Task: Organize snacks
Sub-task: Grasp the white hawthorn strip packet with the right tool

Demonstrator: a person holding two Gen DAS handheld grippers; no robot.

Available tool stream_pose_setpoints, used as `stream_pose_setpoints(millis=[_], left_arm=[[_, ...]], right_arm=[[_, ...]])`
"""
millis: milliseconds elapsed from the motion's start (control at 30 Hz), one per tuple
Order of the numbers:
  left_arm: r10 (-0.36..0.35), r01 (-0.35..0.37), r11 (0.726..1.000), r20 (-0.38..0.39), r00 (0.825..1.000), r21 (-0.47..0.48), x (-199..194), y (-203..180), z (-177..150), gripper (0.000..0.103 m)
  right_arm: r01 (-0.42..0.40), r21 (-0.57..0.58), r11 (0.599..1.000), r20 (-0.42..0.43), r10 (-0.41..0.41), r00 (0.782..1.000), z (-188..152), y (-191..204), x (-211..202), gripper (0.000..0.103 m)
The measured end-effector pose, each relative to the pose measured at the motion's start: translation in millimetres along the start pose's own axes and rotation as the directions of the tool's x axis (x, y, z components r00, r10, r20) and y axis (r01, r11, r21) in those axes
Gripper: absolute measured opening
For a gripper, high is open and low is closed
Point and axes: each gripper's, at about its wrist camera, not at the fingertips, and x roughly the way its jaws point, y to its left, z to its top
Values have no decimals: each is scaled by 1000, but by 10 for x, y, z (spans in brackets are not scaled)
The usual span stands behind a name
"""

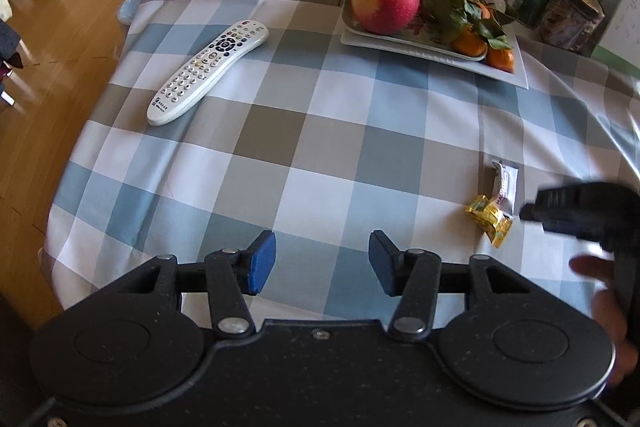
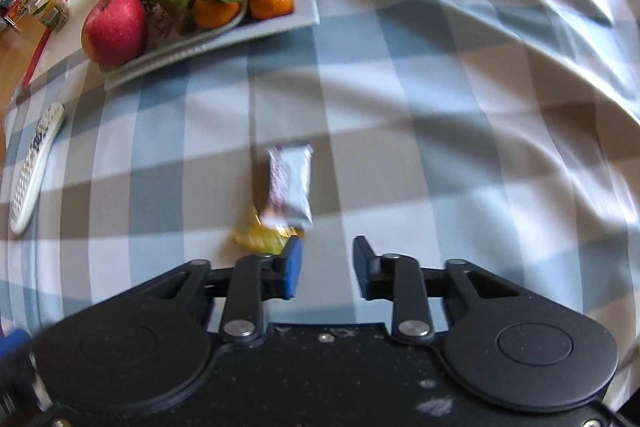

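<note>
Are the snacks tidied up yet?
Not yet. The white snack packet and the gold candy lie loose on the checked cloth. Both the left gripper and right gripper are open and empty. Both snacks are left to pick up.

remote [image 1: 208,71] left of fruit tray [image 1: 516,75]

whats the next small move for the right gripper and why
Probably ease the right gripper forward so its open fingers straddle the white snack packet. Nothing sits between them yet, and the packet lies just ahead on the checked cloth, overlapping the yellow candy.
</note>
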Motion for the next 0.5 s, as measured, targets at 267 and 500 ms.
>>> stream_pose_setpoints(millis=[267, 500], left_arm=[[-11, 11, 1000, 2, 1000, -26, -19, 67, 52, 59], [14, -14, 1000, 13, 1000, -18, -31, 40, 64, 59]], right_arm=[[-36, 45, 998, -14, 37, 999, 398, 211, 251, 29], [36, 11, 999, -17, -36, 999, 439, 305, 421, 29]])
